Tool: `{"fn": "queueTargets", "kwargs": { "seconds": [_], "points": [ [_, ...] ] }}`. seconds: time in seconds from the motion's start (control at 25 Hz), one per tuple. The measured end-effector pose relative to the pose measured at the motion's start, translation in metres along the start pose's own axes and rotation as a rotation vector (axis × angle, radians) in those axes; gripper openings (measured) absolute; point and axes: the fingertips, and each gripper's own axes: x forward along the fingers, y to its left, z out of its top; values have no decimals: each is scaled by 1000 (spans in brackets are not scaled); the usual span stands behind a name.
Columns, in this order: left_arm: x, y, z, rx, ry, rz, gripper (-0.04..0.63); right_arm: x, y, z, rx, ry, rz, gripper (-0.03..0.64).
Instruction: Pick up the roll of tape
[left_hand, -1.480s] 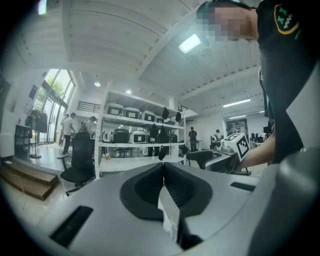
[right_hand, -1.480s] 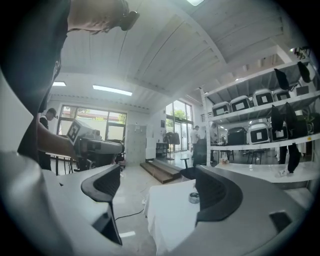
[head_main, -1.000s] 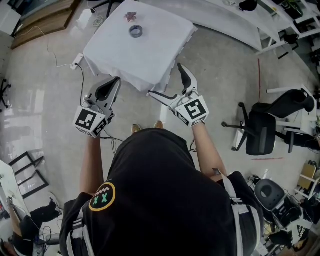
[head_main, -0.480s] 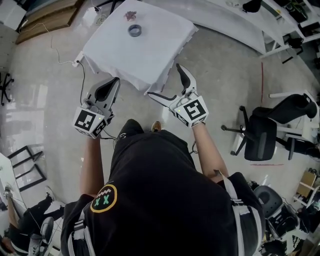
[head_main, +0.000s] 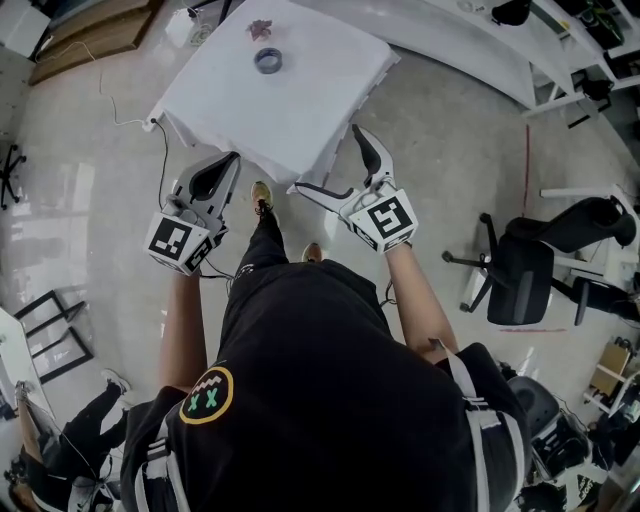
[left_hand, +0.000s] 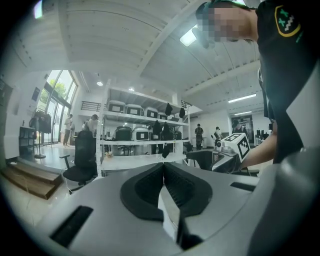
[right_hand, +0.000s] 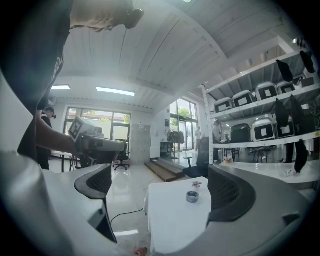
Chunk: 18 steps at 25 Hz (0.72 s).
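Note:
The roll of tape (head_main: 268, 61) is a small grey ring lying flat on the far part of a table draped in white cloth (head_main: 300, 110). In the right gripper view the tape (right_hand: 192, 196) shows ahead between the jaws, well out of reach. My right gripper (head_main: 335, 163) is open and empty, hanging in the air just short of the table's near edge. My left gripper (head_main: 230, 165) is shut on nothing, to the left of that edge. In the left gripper view the pads (left_hand: 150, 187) meet, pointing away from the table.
A small reddish object (head_main: 261, 29) lies just beyond the tape. A cable (head_main: 160, 150) runs down the floor at the table's left. Office chairs (head_main: 530, 260) stand to the right, and long white desks (head_main: 470, 40) run behind. The person's foot (head_main: 260, 195) is near the table's front edge.
The person has stepped forward, one foot now showing by the table's front edge. Both grippers keep the same pose and jaw state.

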Motion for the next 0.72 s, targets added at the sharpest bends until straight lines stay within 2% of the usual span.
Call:
{"fn": "queueTargets", "kwargs": {
  "seconds": [0.4,0.72],
  "points": [
    [53,107,-2,-14,-14,-8,18,100,-60,-2,-9,42,-7,600],
    [91,199,0,-21,-15,-46,18,192,-106,-3,-21,104,-31,600]
  ]
}}
